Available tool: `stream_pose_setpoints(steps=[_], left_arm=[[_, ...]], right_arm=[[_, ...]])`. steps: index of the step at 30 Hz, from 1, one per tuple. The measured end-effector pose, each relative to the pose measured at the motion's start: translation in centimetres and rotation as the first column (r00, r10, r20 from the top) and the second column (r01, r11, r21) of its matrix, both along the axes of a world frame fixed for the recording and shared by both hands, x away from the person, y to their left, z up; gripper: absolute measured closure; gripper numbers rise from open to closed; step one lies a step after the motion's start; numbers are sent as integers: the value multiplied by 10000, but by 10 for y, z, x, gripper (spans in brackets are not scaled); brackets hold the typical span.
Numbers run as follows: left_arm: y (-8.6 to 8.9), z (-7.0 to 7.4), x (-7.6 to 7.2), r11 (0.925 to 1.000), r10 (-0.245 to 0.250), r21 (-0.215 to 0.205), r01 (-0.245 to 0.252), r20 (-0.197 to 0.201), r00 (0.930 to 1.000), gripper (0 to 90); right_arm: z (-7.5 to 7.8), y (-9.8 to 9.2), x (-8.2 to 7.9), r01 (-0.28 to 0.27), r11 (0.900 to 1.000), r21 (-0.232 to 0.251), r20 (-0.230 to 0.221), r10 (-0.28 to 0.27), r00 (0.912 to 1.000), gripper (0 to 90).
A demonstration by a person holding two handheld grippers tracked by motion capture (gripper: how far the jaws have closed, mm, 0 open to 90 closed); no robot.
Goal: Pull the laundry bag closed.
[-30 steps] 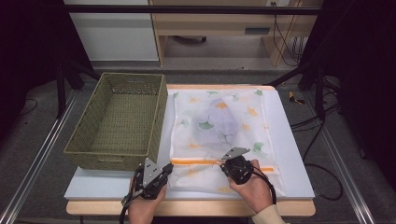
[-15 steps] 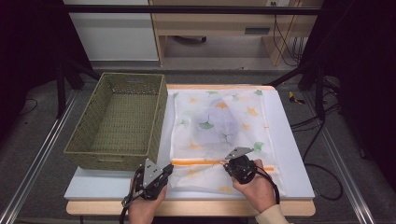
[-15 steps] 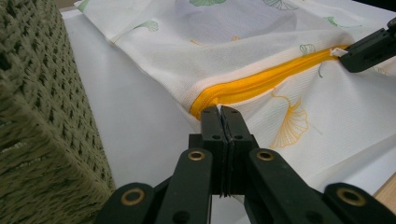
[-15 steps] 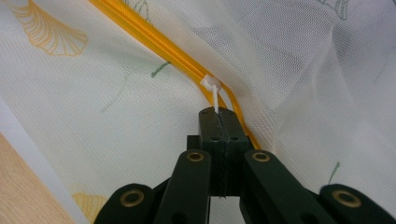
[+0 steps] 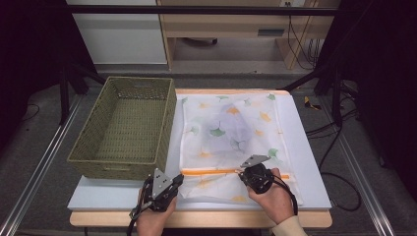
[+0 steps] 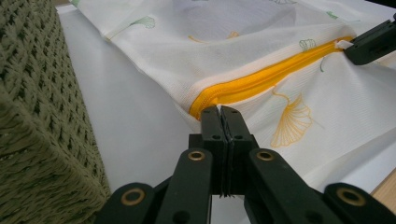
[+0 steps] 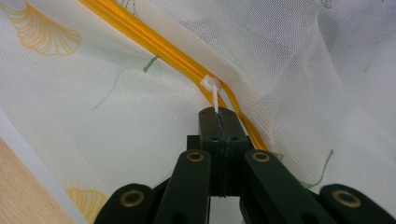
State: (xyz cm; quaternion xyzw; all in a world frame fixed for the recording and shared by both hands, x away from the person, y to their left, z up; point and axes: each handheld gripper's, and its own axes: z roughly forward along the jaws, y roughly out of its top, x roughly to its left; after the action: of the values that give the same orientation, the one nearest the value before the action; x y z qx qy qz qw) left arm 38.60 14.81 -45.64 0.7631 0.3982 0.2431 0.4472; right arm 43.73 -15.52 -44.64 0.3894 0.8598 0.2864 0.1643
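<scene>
A white mesh bag (image 5: 231, 130) printed with ginkgo leaves lies flat on the table, and an orange zipper (image 5: 211, 171) runs across its near part. My left gripper (image 5: 179, 178) is at the zipper's left end. In the left gripper view it (image 6: 221, 112) is shut on the bag's edge, right where the zipper (image 6: 261, 84) starts. My right gripper (image 5: 242, 173) sits midway along the zipper. In the right gripper view it (image 7: 218, 114) is shut on the white zipper pull (image 7: 212, 91), with the zipper (image 7: 140, 37) running away beyond it. The right gripper (image 6: 362, 44) also appears far off in the left gripper view.
An olive woven basket (image 5: 169, 123) stands left of the bag, close to my left gripper, and its wall (image 6: 37, 116) fills the left side of the left gripper view. The white table top (image 5: 305, 162) shows bare right of the bag. The wooden front edge (image 5: 221, 219) lies just below both hands.
My right gripper has edged slightly to the right along the zipper. The left gripper and the basket have stayed where they were.
</scene>
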Motion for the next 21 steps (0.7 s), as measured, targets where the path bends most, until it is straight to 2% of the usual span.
stream_pose_setpoints(steps=[21], left_arm=[[2, 1, 1, 10000, 75, -29, -75, -9, 10000, 890]], right_arm=[[-2, -21, -6, 334, 9993, 186, 14, -334, 9994, 900]])
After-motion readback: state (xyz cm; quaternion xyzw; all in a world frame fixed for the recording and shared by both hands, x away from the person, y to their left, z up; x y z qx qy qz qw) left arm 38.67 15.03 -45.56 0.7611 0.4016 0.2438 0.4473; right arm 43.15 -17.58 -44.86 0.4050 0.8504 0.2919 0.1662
